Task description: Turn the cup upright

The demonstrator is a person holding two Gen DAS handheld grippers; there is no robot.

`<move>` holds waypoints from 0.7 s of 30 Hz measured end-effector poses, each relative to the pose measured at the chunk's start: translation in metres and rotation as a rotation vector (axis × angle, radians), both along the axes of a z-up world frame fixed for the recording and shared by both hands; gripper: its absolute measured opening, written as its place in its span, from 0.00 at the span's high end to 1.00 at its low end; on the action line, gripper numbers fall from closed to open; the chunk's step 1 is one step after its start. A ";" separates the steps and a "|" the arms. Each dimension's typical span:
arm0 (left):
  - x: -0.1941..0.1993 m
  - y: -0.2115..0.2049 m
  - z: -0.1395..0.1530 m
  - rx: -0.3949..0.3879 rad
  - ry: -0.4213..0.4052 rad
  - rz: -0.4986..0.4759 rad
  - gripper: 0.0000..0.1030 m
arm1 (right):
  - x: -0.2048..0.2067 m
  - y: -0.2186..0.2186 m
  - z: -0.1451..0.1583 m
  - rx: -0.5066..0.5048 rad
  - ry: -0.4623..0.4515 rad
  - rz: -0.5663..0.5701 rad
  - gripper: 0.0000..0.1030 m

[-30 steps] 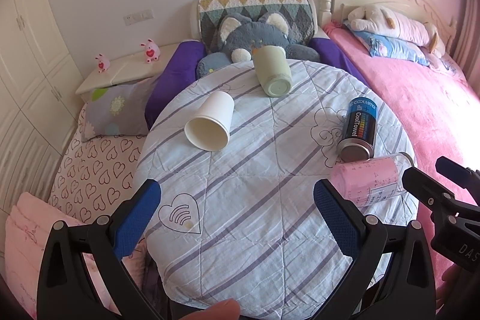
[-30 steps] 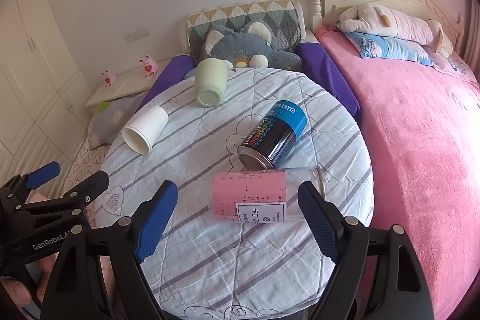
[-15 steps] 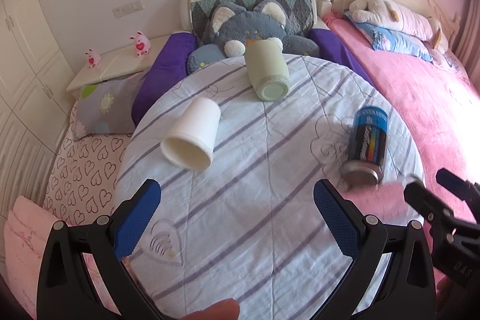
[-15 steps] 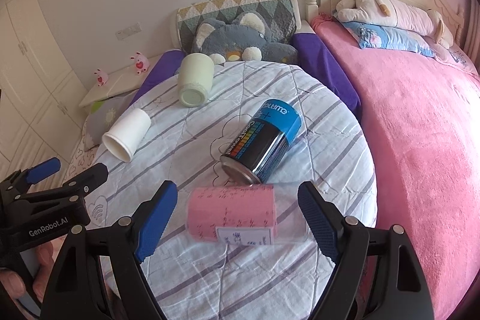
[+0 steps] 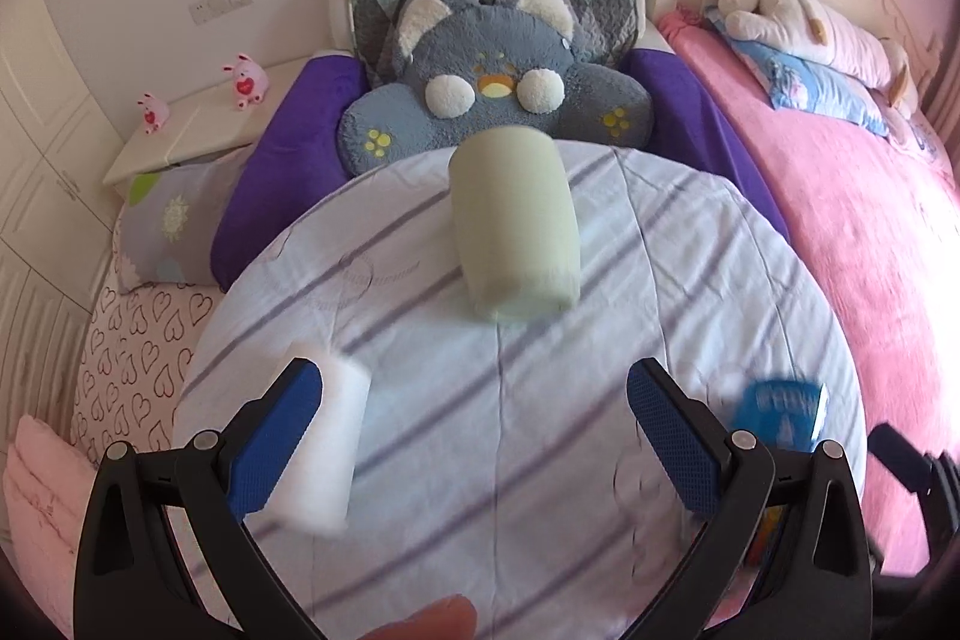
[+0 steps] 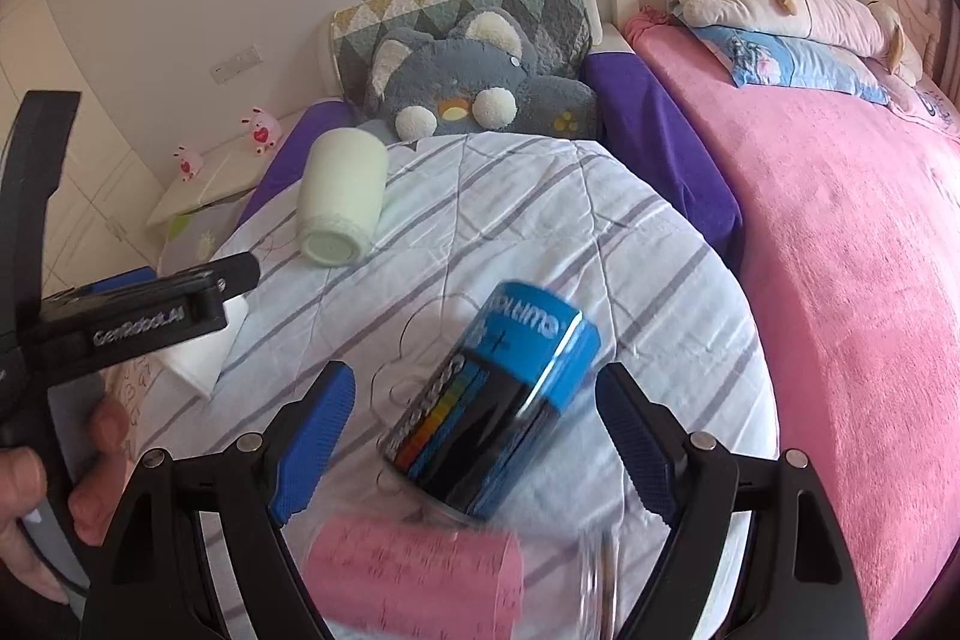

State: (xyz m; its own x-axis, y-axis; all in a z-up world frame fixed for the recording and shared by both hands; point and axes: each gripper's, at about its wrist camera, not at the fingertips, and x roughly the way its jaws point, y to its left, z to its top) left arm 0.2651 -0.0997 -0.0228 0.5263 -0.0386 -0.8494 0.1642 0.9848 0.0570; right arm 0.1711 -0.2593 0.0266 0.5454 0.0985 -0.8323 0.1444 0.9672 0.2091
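Note:
A pale green cup (image 5: 513, 226) lies on its side at the far edge of the round striped table (image 5: 510, 460), ahead of my open, empty left gripper (image 5: 474, 436). A white paper cup (image 5: 327, 448) lies on its side just inside the left finger. In the right wrist view my open right gripper (image 6: 474, 424) has a blue-and-black can (image 6: 492, 406) lying on its side between its fingers, not clamped. A pink-labelled cup (image 6: 420, 574) lies below it. The green cup (image 6: 342, 202) is far left and the left gripper (image 6: 129, 316) is at the left edge.
A grey plush cushion (image 5: 492, 94) and a purple bolster (image 5: 282, 196) sit behind the table. A pink bed (image 6: 852, 250) runs along the right. A white nightstand (image 5: 192, 130) stands at the back left. The blue can (image 5: 780, 412) lies by the left gripper's right finger.
Both grippers have moved forward over the table. The green cup is now much nearer the left gripper, and the can is now between the right fingers. Both grippers stay open.

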 end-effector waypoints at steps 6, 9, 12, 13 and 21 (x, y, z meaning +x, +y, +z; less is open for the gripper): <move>0.046 -0.008 -0.012 0.018 0.032 0.029 0.00 | 0.042 -0.005 -0.007 -0.017 0.029 0.010 0.19; 0.061 -0.010 -0.021 0.029 0.054 0.037 0.00 | 0.062 -0.005 -0.012 -0.023 0.042 0.015 0.19; 0.075 -0.016 -0.029 0.027 0.080 0.034 0.00 | 0.073 -0.007 -0.015 -0.016 0.046 0.018 0.19; 0.079 -0.018 -0.030 0.025 0.086 0.029 0.00 | 0.075 -0.008 -0.016 -0.013 0.046 0.019 0.19; 0.112 -0.027 -0.044 -0.029 0.163 0.051 0.00 | 0.091 -0.012 -0.020 0.006 0.061 0.025 0.19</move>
